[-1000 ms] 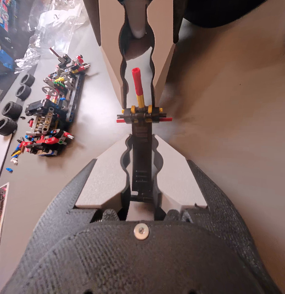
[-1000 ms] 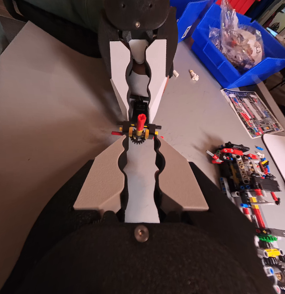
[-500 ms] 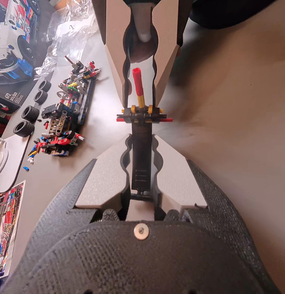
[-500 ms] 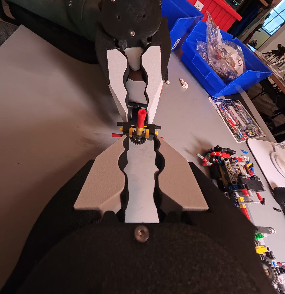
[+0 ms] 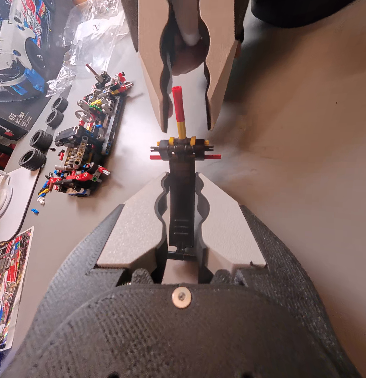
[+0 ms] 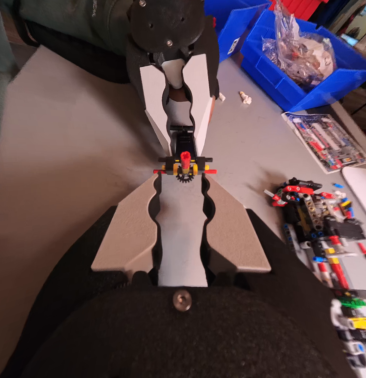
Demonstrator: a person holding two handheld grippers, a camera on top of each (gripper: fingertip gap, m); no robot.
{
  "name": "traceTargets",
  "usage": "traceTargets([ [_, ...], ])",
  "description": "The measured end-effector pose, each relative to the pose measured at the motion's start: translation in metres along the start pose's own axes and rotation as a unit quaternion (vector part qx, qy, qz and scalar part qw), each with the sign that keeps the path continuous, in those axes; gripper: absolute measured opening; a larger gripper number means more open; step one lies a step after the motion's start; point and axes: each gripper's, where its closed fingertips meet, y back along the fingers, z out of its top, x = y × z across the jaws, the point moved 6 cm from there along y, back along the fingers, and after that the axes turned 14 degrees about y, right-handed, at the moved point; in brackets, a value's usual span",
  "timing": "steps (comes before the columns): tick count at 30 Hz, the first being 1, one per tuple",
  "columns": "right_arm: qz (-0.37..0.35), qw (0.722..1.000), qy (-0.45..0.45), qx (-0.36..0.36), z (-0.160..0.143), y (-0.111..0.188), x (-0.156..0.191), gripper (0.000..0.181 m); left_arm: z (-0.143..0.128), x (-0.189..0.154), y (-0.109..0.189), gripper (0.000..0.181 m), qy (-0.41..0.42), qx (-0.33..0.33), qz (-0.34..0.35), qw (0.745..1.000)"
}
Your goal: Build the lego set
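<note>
centrally, held piece: black sub-assembly (image 5: pixel 181 196) with a cross-bar, yellow bushes, a dark gear (image 6: pixel 184 177) and a red-and-yellow axle (image 5: pixel 179 111), raised above the table (image 5: pixel 290 163).
left gripper (image 5: pixel 182 173): closed on the black body; this grip presents the axle end outward for the other tool.
right gripper (image 6: pixel 181 176): jaws parted, holding nothing, its fingers either side of the axle, apparently ready to grip or press it.
main build: partly built chassis (image 5: pixel 90 135) lies well apart on the table, near loose tyres (image 5: pixel 41 140).
supplies: instruction sheet (image 6: pixel 323 141); blue bin (image 6: pixel 300 67) with bagged parts.
</note>
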Motion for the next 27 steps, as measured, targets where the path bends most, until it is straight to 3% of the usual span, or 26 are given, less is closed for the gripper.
traceTargets([
  [3, 0.014, 0.999, -0.051, -0.007, -0.004, 0.004, -0.006, 0.048, 0.002, 0.000, 0.001, 0.022, -0.007, -0.007, 0.005, 1.000],
  [10, 0.011, 1.000, -0.023, 0.002, 0.005, -0.003, -0.001, 0.060, 0.008, -0.005, 0.002, 0.022, -0.037, -0.027, 0.012, 0.999],
  [14, 0.044, 0.993, -0.099, -0.042, 0.005, 0.004, -0.004, 0.059, 0.012, -0.006, 0.005, 0.022, -0.056, -0.042, 0.025, 0.997],
  [16, 0.079, 0.977, -0.178, -0.091, 0.004, 0.011, -0.008, 0.061, 0.014, -0.006, 0.006, 0.022, -0.071, -0.048, 0.038, 0.996],
  [20, 0.112, 0.900, -0.369, -0.202, -0.003, 0.027, -0.034, 0.061, 0.018, -0.006, 0.007, 0.022, -0.133, -0.051, 0.086, 0.986],
  [22, 0.116, 0.865, -0.435, -0.221, -0.008, 0.025, -0.042, 0.063, 0.021, -0.007, 0.008, 0.022, -0.175, -0.051, 0.114, 0.977],
  [25, 0.139, 0.871, -0.439, -0.171, -0.009, 0.006, -0.031, 0.065, 0.024, -0.011, 0.006, 0.022, -0.222, -0.049, 0.142, 0.963],
  [27, 0.154, 0.887, -0.414, -0.136, -0.005, -0.005, -0.021, 0.051, 0.025, -0.014, 0.005, 0.022, -0.237, -0.045, 0.150, 0.959],
])
